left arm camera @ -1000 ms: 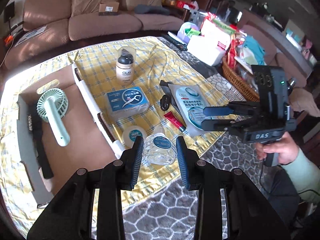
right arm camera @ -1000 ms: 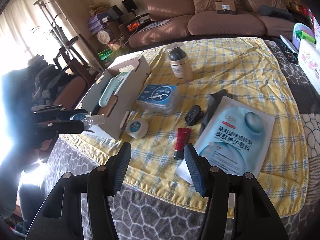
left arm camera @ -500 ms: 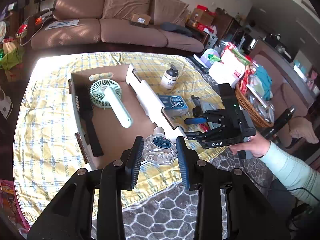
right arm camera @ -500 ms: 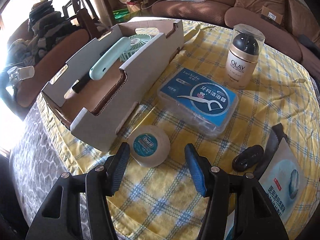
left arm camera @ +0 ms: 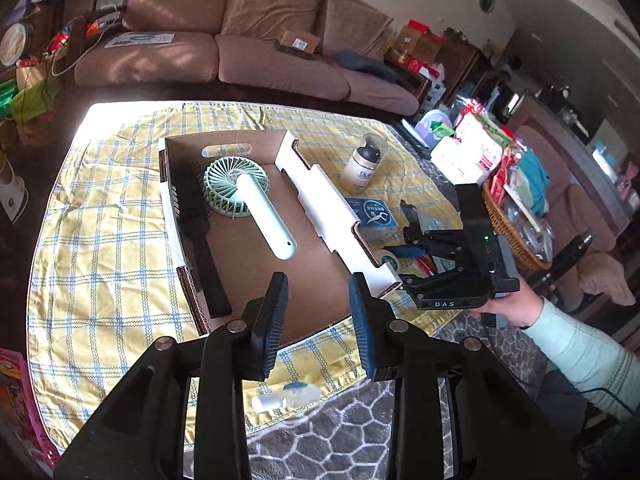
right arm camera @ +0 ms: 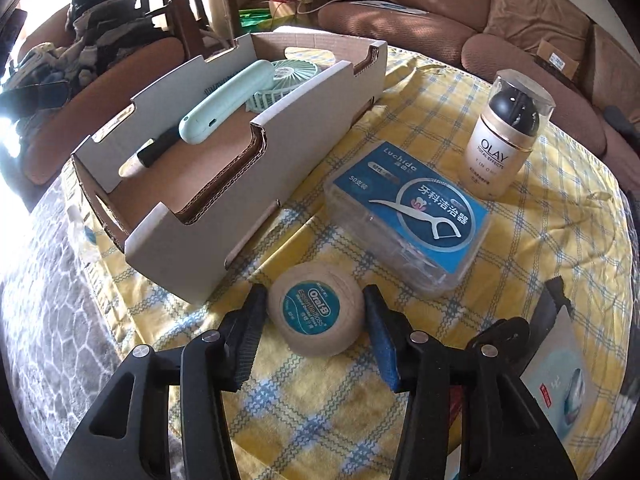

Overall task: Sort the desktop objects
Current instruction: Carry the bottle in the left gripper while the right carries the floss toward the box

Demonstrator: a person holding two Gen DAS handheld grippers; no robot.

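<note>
The round beige dental-floss container with a teal label [right arm camera: 316, 320] lies flat, label up, on the yellow checked cloth [right arm camera: 320, 408]. It sits between the fingers of the right tool [right arm camera: 314, 294], whose jaws have just been closing. The pads flank it closely, but I cannot tell whether they press it.

The left tool [left arm camera: 318, 284] is released, with nothing between its fingers. Only the left view shows a small clear bottle with a white cap [left arm camera: 286, 398], blurred. It lies on its side at 6 o'clock on the cloth's edge, with its cap towards 9 o'clock.

In the open cardboard box [left arm camera: 320, 196] the mint handheld fan [left arm camera: 260, 208] points its handle to 5 o'clock. The cloth covers a grey honeycomb-patterned tabletop [left arm camera: 340, 440], and a brown sofa [left arm camera: 240, 40] stands at 12 o'clock.
</note>
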